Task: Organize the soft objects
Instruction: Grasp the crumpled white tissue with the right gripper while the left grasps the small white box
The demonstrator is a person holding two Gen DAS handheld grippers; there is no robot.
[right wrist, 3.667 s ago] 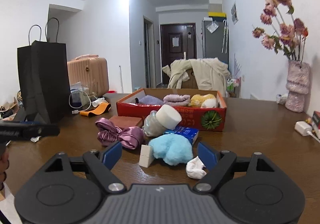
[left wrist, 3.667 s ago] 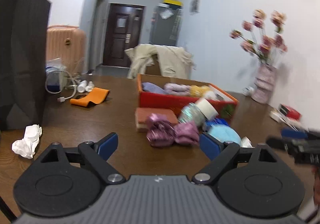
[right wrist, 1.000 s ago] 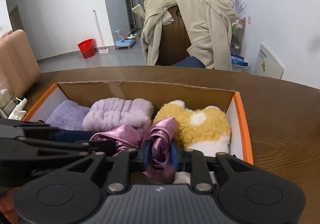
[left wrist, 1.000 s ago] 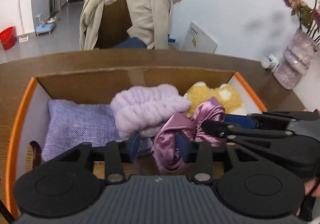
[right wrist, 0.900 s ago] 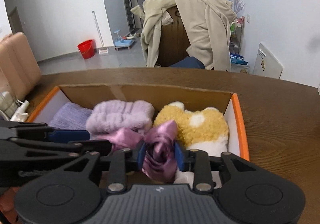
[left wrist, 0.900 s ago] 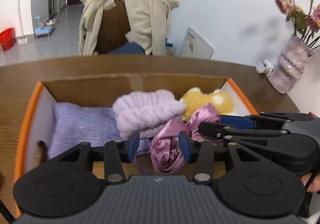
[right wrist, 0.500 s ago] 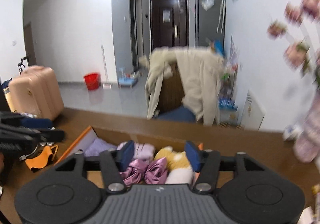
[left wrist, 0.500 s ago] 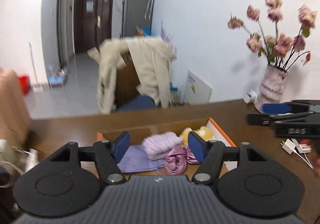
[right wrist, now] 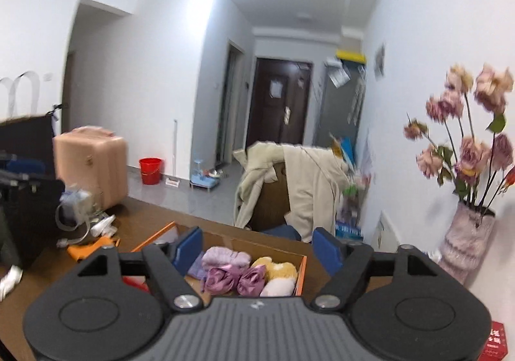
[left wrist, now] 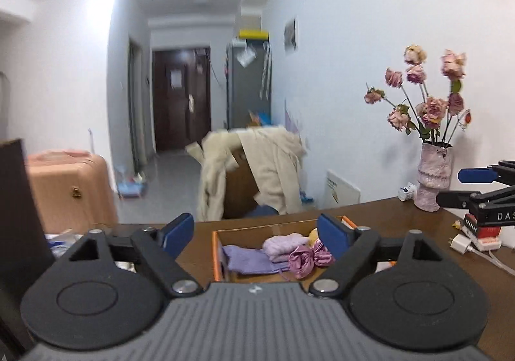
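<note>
The shiny purple satin cloth point(left wrist: 305, 259) lies loose in the orange-rimmed cardboard box point(left wrist: 216, 251), beside a fluffy lilac bundle point(left wrist: 283, 243), a flat lavender cloth point(left wrist: 248, 259) and a yellow plush point(right wrist: 278, 269). In the right wrist view the satin cloth point(right wrist: 236, 279) sits at the box's near side. My left gripper point(left wrist: 256, 234) hangs high and back from the box, its jaws opening with nothing between them. My right gripper point(right wrist: 259, 248) is likewise raised, jaws opening and empty; its blue pads show at the right edge of the left wrist view point(left wrist: 476, 175).
A vase of dried pink flowers point(left wrist: 433, 179) stands at the table's far right beside a charger and red box point(left wrist: 482, 237). A black paper bag point(right wrist: 25, 187), cables and an orange item point(right wrist: 91, 248) sit on the left. A coat-draped chair point(right wrist: 296, 187) stands behind the table.
Both grippers let go of the purple satin cloth inside the box, opened wide, and pulled up and back. The cloth stays in the box.
</note>
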